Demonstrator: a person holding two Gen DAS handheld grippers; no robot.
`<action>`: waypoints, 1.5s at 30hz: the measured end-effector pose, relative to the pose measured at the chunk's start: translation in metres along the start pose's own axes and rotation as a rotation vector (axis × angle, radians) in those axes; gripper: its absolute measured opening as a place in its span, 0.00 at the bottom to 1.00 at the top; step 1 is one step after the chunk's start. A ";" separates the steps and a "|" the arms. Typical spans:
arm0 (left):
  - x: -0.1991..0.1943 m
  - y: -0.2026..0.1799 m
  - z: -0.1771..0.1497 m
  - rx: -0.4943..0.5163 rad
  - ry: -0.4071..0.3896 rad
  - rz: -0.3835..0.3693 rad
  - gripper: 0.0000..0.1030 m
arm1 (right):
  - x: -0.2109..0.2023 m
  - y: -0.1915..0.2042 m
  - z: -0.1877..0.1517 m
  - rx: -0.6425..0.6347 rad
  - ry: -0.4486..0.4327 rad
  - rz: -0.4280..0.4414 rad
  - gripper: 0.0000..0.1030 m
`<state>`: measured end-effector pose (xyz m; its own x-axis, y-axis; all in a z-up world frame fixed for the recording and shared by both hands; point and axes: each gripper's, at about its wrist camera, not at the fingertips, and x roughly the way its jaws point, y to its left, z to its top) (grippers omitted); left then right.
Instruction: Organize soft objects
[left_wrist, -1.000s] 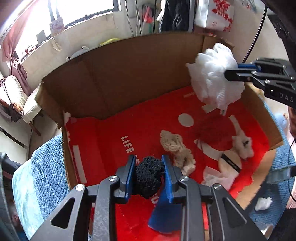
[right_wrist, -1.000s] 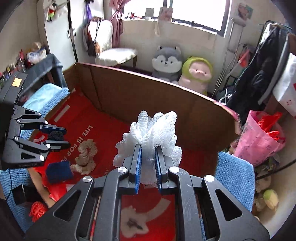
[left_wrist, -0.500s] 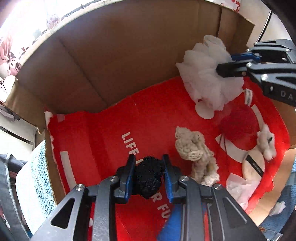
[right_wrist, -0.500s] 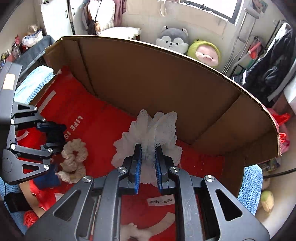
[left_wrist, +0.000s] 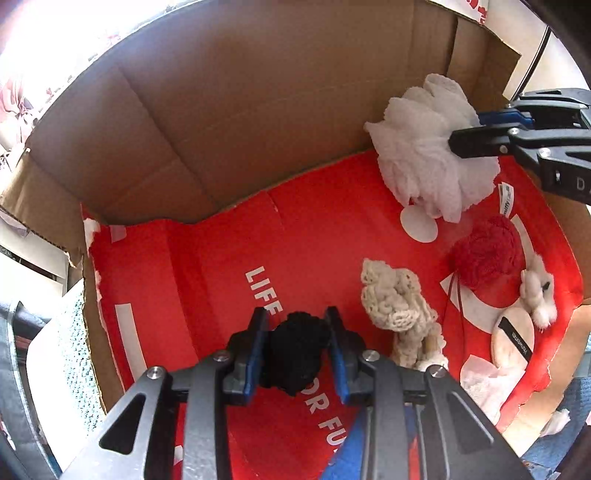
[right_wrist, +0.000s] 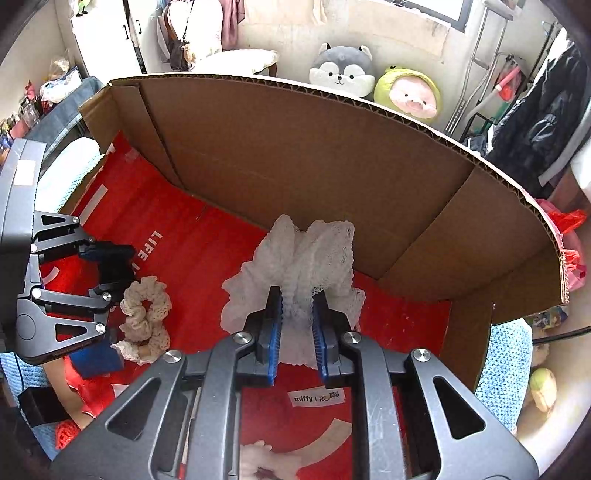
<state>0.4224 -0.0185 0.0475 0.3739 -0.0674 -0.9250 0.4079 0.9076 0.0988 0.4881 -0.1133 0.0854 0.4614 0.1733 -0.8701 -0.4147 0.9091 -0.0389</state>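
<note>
My left gripper is shut on a black scrunchie and holds it low over the red floor of the cardboard box. My right gripper is shut on a white lace scrunchie, also seen from the left wrist, held just above the box floor near the back right corner. A cream scrunchie lies on the floor between them, and shows in the right wrist view. The left gripper appears there too.
A red scrunchie, a small white fluffy piece, a round cream pad and crumpled white tissue lie on the box floor at the right. A blue item sits at the near edge. Tall cardboard walls stand behind.
Both grippers have moved down and forward into the box with their scrunchies. The white scrunchie now hangs close to the floor; the jaws have widened slightly but still grip.
</note>
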 end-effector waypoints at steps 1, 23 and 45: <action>0.000 0.000 -0.001 -0.001 -0.002 0.001 0.33 | -0.001 -0.001 -0.001 0.002 0.003 0.000 0.16; -0.021 0.007 -0.016 -0.023 -0.051 0.023 0.77 | 0.003 -0.001 -0.010 -0.009 0.033 -0.088 0.72; -0.100 0.003 -0.055 -0.111 -0.225 0.057 0.96 | -0.078 -0.021 -0.035 0.083 -0.124 -0.111 0.73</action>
<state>0.3403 0.0136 0.1200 0.5751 -0.0938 -0.8127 0.2911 0.9518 0.0962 0.4331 -0.1597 0.1368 0.5962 0.1107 -0.7952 -0.2922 0.9524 -0.0864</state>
